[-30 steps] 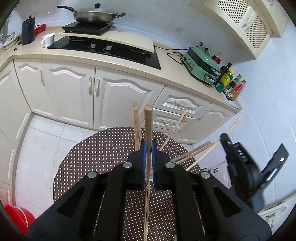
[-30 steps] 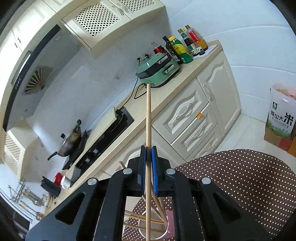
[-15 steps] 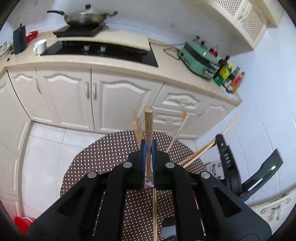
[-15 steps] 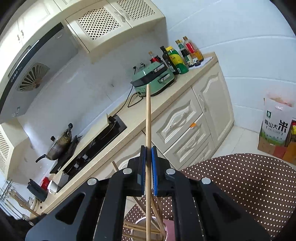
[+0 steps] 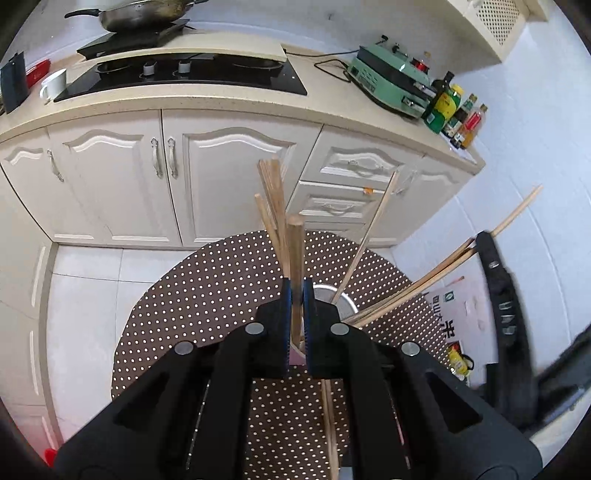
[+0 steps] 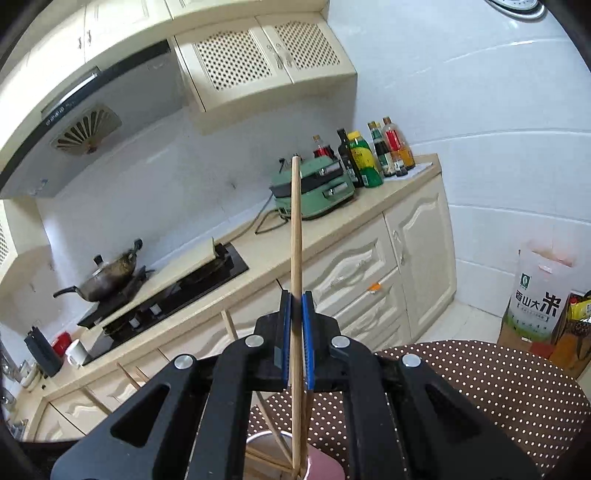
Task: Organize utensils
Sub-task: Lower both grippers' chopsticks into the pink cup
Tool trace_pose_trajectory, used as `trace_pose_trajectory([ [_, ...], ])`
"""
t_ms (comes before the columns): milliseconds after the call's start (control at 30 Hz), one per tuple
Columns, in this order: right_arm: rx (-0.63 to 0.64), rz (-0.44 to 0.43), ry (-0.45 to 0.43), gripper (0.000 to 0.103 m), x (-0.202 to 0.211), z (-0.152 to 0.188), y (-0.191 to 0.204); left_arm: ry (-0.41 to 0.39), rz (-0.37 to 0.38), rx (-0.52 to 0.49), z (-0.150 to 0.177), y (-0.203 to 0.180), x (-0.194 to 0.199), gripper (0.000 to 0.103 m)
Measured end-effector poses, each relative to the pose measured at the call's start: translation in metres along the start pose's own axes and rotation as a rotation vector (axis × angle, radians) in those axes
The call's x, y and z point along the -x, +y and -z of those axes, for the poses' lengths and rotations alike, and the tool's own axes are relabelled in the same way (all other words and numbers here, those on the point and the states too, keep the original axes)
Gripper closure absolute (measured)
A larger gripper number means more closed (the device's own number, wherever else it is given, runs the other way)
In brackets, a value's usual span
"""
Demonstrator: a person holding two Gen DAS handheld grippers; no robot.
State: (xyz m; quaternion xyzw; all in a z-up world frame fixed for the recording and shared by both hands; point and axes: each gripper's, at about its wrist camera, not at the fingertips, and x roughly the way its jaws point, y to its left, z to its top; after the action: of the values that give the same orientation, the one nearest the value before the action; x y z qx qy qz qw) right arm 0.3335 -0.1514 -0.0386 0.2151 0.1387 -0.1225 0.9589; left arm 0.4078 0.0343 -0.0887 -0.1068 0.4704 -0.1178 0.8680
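My left gripper (image 5: 295,291) is shut on a wooden chopstick (image 5: 295,251) that points up out of its jaws. Below it stands a metal-rimmed pink utensil cup (image 5: 345,301) with several chopsticks (image 5: 369,236) fanning out of it, on a round brown dotted table (image 5: 207,295). My right gripper (image 6: 295,302) is shut on a long wooden chopstick (image 6: 295,229), held upright above the same cup (image 6: 321,461). The right gripper's body shows blurred at the right edge of the left wrist view (image 5: 506,332).
White cabinets (image 5: 184,170) and a counter with a hob (image 5: 184,74), a wok (image 5: 144,14), a green appliance (image 5: 391,81) and sauce bottles (image 5: 454,110) stand beyond the table. A rice bag (image 6: 535,302) sits on the floor to the right.
Both grippers have risen and tilted, so the cup now shows under the left one. The right gripper has shifted at the right edge. Both stay shut on their chopsticks.
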Motion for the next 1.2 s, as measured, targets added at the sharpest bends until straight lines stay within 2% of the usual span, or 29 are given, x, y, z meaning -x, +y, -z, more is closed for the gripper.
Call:
trace_pose_trajectory([
  [133,0.033,-0.006,-0.028,0.098,0.002,0.007,0.007,0.011,0.011,-0.013,0.003,0.002,-0.007,0.097],
  [267,0.005,-0.024,-0.007,0.098,-0.002,0.018,0.003,0.006,0.016,-0.036,0.006,0.0,-0.011,0.097],
  [400,0.031,-0.027,0.064,0.098,-0.003,0.035,0.002,0.012,0.021,-0.038,0.009,0.002,-0.017,0.097],
  [667,0.123,-0.051,0.153,0.098,-0.001,0.049,0.012,-0.013,0.021,-0.037,0.01,0.004,-0.02,0.097],
  [900,0.117,-0.039,0.286,0.097,-0.016,0.067,0.005,-0.042,-0.032,-0.104,0.016,-0.001,-0.02,0.093],
  [1067,0.148,-0.036,0.32,0.096,-0.016,0.07,0.011,-0.067,-0.048,-0.129,0.019,-0.002,-0.02,0.092],
  [1200,0.176,-0.034,0.374,0.094,-0.018,0.069,0.013,-0.044,-0.051,-0.147,0.02,-0.003,-0.023,0.092],
])
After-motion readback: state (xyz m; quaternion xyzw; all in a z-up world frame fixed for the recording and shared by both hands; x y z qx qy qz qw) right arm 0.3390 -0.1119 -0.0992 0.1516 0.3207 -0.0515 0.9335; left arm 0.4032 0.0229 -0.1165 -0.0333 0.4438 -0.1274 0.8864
